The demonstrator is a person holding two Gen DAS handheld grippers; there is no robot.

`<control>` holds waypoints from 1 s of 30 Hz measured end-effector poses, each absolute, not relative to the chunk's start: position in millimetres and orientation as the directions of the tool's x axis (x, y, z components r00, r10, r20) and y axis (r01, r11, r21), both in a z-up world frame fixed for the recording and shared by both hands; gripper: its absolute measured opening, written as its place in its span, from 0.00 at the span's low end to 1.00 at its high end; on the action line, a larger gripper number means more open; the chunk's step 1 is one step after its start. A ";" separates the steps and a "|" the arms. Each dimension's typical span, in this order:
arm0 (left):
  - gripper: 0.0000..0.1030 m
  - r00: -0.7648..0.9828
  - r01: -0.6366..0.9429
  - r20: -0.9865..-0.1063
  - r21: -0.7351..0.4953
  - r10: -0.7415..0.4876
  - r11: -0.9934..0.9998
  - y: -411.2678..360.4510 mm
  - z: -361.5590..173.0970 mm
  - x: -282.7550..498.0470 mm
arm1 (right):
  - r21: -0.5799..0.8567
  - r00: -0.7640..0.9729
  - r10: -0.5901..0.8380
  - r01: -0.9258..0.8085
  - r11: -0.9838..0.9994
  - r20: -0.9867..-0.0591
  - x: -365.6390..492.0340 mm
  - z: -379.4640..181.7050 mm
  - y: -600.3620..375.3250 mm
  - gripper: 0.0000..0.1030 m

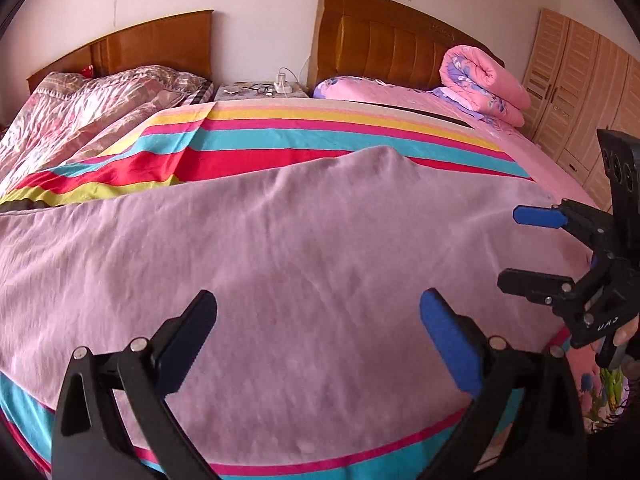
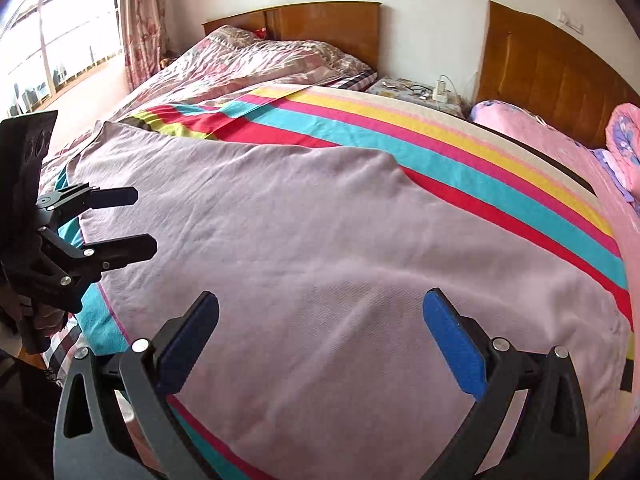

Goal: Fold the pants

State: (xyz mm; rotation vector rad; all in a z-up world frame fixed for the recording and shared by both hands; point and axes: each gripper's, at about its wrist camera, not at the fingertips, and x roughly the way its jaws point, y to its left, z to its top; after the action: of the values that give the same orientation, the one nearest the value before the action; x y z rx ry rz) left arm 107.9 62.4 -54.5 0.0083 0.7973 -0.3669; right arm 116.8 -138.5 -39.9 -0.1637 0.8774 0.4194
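Lilac pants (image 1: 300, 232) lie spread flat across a striped sheet (image 1: 280, 136) on the bed, filling most of both views (image 2: 300, 220). My left gripper (image 1: 318, 304) hovers open over the near part of the fabric, with nothing between its blue-padded fingers. My right gripper (image 2: 320, 304) is also open above the pants, holding nothing. In the left wrist view the right gripper (image 1: 512, 248) shows at the right edge of the pants, a hand behind it. In the right wrist view the left gripper (image 2: 144, 222) sits at the left edge of the fabric.
A rolled pink quilt (image 1: 484, 84) lies at the far right by a wooden headboard (image 1: 392, 44). A nightstand (image 1: 260, 90) with a charger stands between two beds. The left bed carries a patterned quilt (image 2: 256, 60). Wardrobe doors (image 1: 580, 80) stand right; a window (image 2: 60, 40) is left.
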 end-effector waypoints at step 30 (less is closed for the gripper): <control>0.99 0.611 -0.138 -0.791 -0.150 -0.035 0.979 241.5 -91.9 80.3 | 0.082 0.410 0.474 -0.683 0.725 -0.780 197.7 -54.7 71.2 0.96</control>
State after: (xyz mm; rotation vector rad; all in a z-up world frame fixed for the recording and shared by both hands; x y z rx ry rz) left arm 80.3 241.5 -91.9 -0.2035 0.9133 0.0596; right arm 197.7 71.2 -54.7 -0.2667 0.8844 0.7394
